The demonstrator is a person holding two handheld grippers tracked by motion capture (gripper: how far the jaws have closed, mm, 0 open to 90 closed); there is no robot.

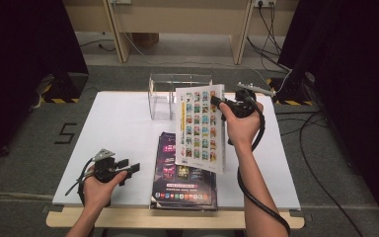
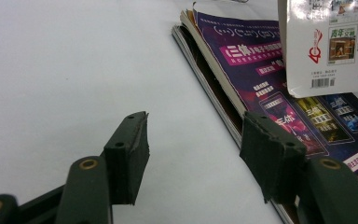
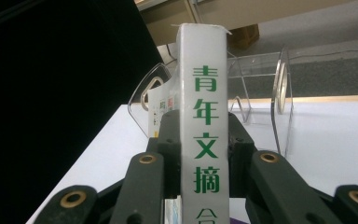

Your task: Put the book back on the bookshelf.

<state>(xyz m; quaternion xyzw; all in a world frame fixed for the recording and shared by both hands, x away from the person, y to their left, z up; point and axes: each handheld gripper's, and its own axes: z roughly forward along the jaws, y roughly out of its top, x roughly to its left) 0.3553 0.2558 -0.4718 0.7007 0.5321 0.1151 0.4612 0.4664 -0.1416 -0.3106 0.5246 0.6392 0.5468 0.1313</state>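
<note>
Right tongs (image 1: 220,104) clamp the white book (image 1: 200,129) by its spine, holding it upright above the purple book (image 1: 184,173), clear rack (image 1: 178,94) just beyond. One-edge grip: it may swing or slip, clipping the rack. Left tongs (image 2: 193,149) rest open, empty, beside the purple book.

My forearms are bare, no sleeves. Left gripper (image 1: 128,169): black body, grey three-cornered plate on top, thin black cable trailing off it. Right gripper (image 1: 216,102): same black build, grey plate, thick black cable looping down along my forearm. Up close, my left fingers (image 2: 129,154) are dark green-black blocks with flat rubbery pads and small screw holes. Linkage arms carry round brass-coloured rivets. Right fingers (image 3: 169,135) match: dark links, brass rivets at each pivot, matte finish with rounded ends.
</note>
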